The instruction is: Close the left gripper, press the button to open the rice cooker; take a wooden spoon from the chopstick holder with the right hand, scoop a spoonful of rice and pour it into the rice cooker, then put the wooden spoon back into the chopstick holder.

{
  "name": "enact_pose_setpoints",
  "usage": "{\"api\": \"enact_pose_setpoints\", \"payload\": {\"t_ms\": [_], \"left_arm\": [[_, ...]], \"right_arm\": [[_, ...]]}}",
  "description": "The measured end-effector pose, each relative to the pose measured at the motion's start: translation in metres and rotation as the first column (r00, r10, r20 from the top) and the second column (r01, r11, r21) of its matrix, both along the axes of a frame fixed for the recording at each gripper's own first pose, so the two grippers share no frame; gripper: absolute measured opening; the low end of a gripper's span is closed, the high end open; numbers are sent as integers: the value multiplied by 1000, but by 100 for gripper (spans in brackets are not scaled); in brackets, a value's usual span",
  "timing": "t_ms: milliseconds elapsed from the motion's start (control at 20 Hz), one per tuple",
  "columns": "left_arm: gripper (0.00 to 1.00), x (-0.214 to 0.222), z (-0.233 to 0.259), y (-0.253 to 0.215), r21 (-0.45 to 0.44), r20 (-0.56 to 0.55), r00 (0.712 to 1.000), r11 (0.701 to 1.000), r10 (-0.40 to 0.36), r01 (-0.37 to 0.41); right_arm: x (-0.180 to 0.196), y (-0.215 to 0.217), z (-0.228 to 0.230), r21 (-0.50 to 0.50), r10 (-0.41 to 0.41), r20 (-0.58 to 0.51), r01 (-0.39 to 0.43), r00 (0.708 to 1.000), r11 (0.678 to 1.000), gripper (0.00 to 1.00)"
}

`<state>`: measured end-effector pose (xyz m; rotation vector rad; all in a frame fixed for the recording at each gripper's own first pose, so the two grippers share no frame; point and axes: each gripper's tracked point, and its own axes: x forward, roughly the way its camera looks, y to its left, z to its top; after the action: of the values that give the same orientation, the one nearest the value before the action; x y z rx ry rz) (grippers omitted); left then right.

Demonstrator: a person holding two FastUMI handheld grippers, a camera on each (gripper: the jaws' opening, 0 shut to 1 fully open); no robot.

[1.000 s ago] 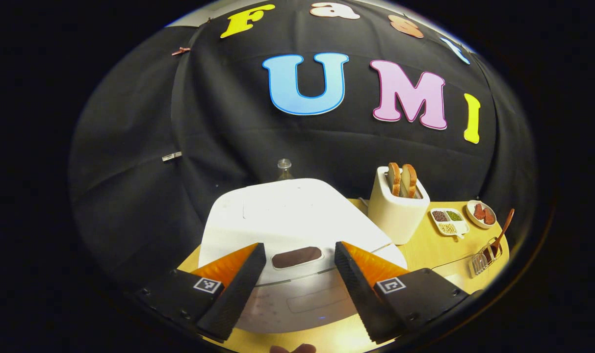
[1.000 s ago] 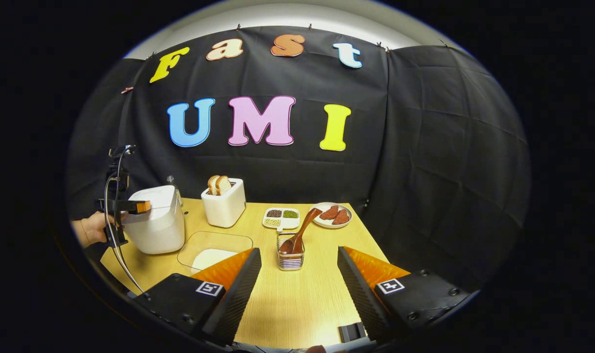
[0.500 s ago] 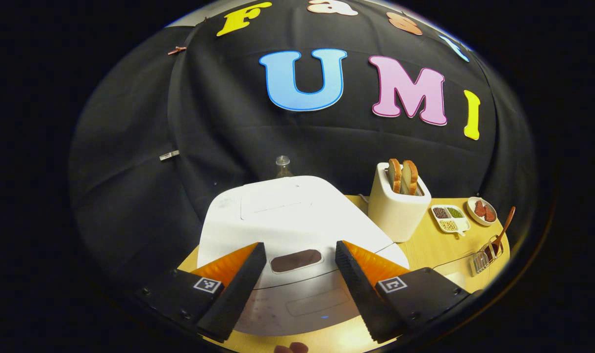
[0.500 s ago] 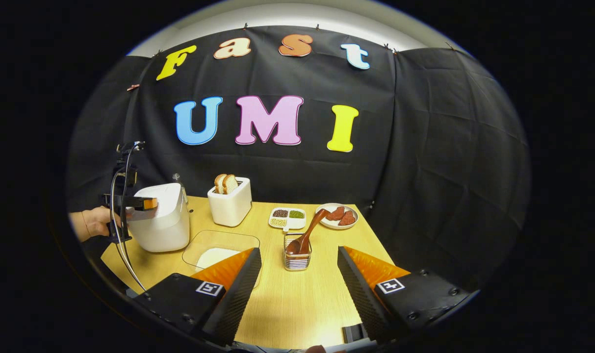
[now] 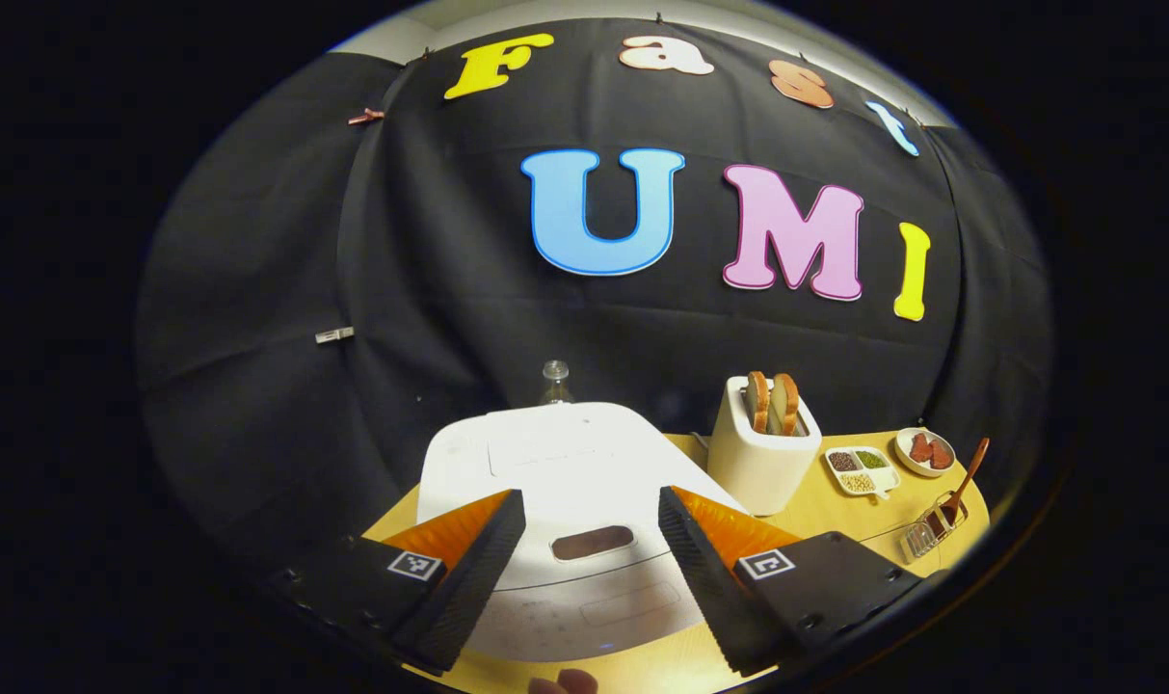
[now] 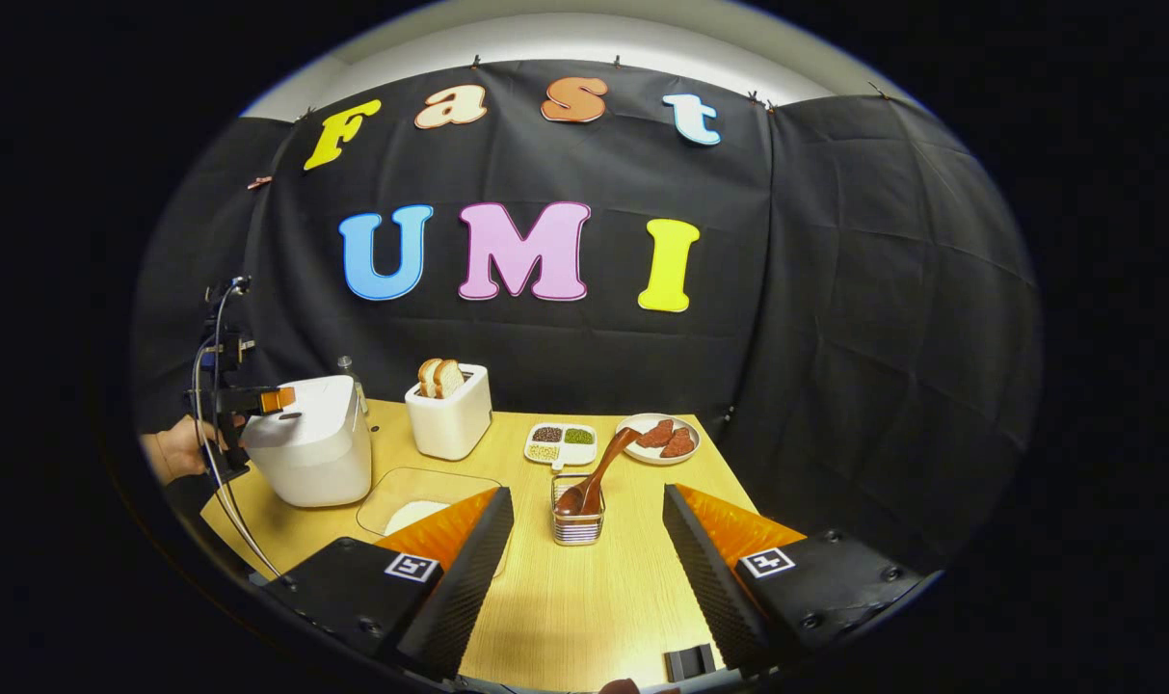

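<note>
a: what is found at the left of the worktop [image 6: 584, 598]?

b: the rice cooker [image 6: 309, 453] is placed there, lid down. in the left gripper view the left hand-held gripper [image 5: 592, 564] is held over it with the jaws wide apart, and the dark button [image 5: 592, 543] is seen between the fingers, not touched. the jaws are not closed as the task asks.

a: how is the button expected to behave?

b: it is judged to be stiff and springy, so a firm press from above with joined fingertips is needed. the cooker looks smooth and perhaps light, so it may be pushed along the worktop.

a: and further to the right?

b: a clear tray of rice [image 6: 420, 501] is seen just beside the cooker. then the chopstick holder [image 6: 577, 520] is standing near the middle, with the wooden spoon [image 6: 598, 470] leaning in it, handle up and to the right. the right hand-held gripper [image 6: 589, 569] is held wide open in front of it, apart from it.

a: where should the spoon be taken?

b: on the upper handle, it is thought. the wood is stiff and light, but smooth, so it may turn between the fingers.
</note>
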<state>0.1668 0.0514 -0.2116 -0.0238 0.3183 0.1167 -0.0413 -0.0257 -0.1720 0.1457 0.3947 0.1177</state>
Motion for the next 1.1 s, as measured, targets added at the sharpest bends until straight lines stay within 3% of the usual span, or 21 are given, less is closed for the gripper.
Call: {"api": "enact_pose_setpoints", "payload": {"t_ms": [550,1100], "left_arm": [[96,-52,67,-23,-3,107,992,998,-60,60],[96,-131,141,-54,8,248,962,993,-116,117]], "right_arm": [[26,23,28,25,69,75,-71,995,997,97],[43,24,63,48,85,164,-94,983,994,97]]}}
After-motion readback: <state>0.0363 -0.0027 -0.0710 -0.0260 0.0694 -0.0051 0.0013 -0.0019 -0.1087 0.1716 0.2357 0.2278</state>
